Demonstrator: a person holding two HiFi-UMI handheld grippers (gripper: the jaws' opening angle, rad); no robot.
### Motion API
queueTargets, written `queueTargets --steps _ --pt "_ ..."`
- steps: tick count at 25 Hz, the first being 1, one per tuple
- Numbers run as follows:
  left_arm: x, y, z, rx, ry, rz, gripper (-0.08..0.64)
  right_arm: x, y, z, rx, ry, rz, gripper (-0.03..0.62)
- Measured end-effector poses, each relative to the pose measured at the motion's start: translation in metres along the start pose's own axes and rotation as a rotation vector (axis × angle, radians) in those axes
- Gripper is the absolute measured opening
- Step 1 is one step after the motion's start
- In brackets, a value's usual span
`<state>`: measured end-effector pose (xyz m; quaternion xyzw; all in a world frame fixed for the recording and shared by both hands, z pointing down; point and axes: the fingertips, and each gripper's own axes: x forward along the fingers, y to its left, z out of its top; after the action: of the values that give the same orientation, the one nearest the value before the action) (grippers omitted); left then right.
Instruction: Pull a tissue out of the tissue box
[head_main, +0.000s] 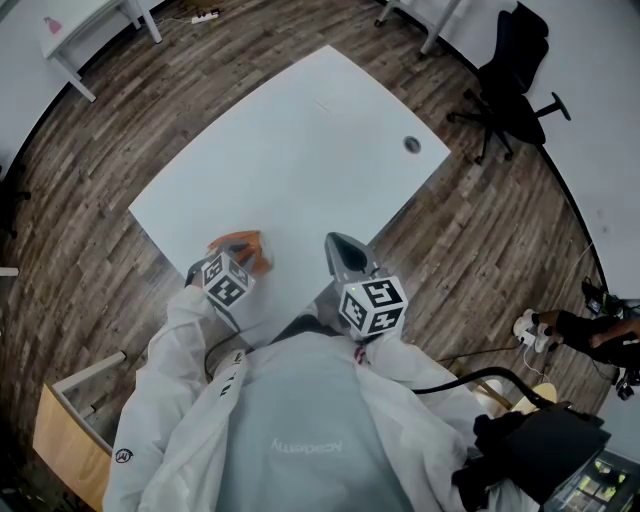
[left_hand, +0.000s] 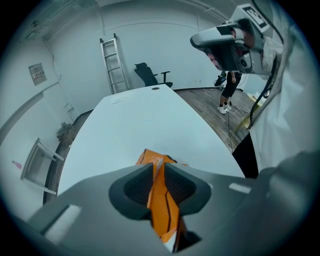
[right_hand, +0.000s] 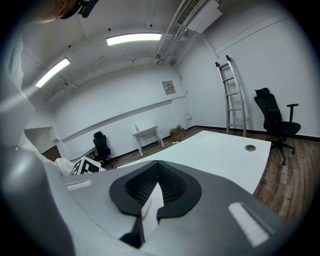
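Clearly the tissue (left_hand: 156, 163) will be feather-light, soft and easily torn, so pinch the pale sliver poking from the orange tissue box (head_main: 240, 245), which lies at the worktop's (head_main: 300, 150) near edge. The left claw (left_hand: 156, 167) looks nipped onto that sliver. The right claw (right_hand: 156, 187) hovers clenched, apparently empty.

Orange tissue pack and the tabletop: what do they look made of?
Orange tissue pack: probably thin plastic film, slightly glossy; it folds into sharp creases with light streaks along them.
Tabletop: smooth matt white, likely laminate board, though unsure; it has an even surface without grain and a round cable grommet.
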<state>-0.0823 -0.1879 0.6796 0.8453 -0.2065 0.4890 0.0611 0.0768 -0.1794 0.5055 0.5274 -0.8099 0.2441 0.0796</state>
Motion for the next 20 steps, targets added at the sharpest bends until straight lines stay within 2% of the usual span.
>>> queueTargets --steps 20 --pt "-0.0009 -0.0007 0.0027 -0.009 -0.015 0.013 0.027 0.0006 0.0000 -0.0015 -0.002 0.010 0.002 0.002"
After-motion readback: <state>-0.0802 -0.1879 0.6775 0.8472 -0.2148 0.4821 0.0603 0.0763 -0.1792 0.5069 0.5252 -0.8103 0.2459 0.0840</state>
